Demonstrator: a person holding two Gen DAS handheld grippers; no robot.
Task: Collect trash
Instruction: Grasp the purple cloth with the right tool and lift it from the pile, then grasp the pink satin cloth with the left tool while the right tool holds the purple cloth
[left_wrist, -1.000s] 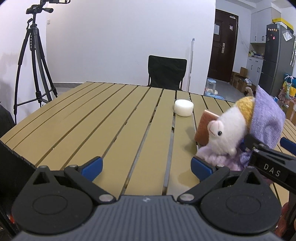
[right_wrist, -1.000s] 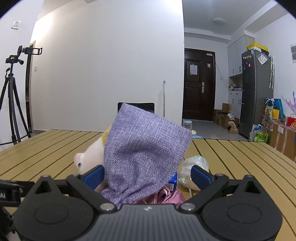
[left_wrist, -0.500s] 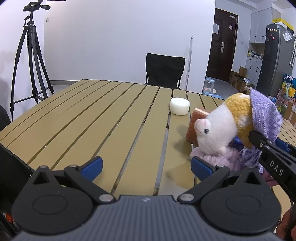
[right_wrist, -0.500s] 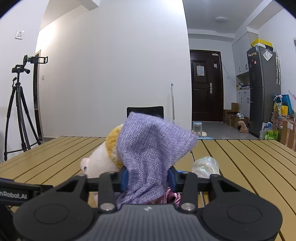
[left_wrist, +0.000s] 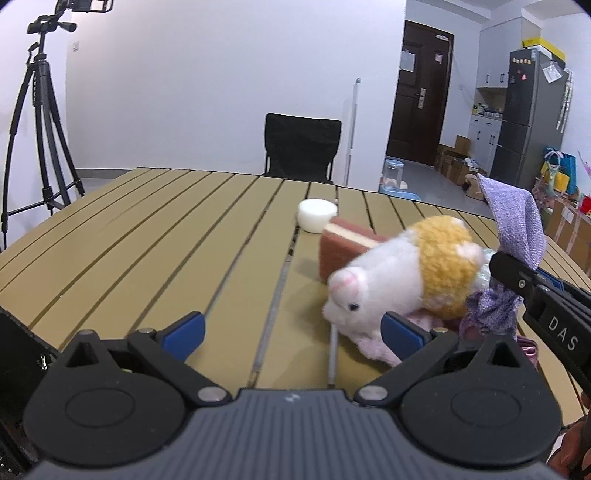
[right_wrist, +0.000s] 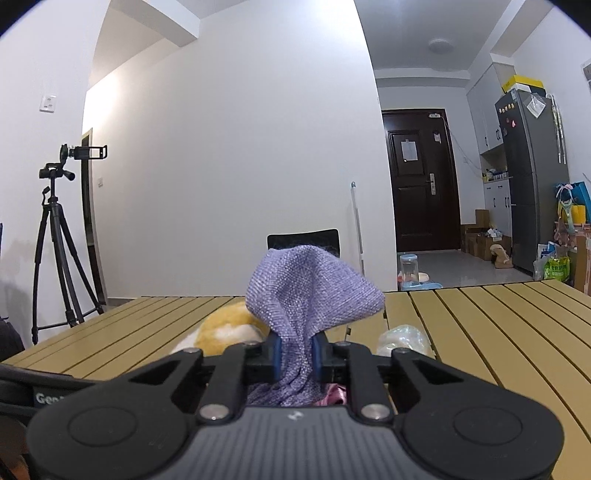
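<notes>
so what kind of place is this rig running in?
Most likely a lived-in flat doubling as a recording space: a fridge with magnets stands by the front door, a slatted table fills the room, and a camera tripod stands in the corner.

Your right gripper (right_wrist: 295, 354) has its jaws squeezed tight on the purple cloth bag (right_wrist: 310, 291), pointing almost level. Your left gripper (left_wrist: 291, 330) has its jaws wide apart with nothing pressed between them, tipped down a bit.
</notes>
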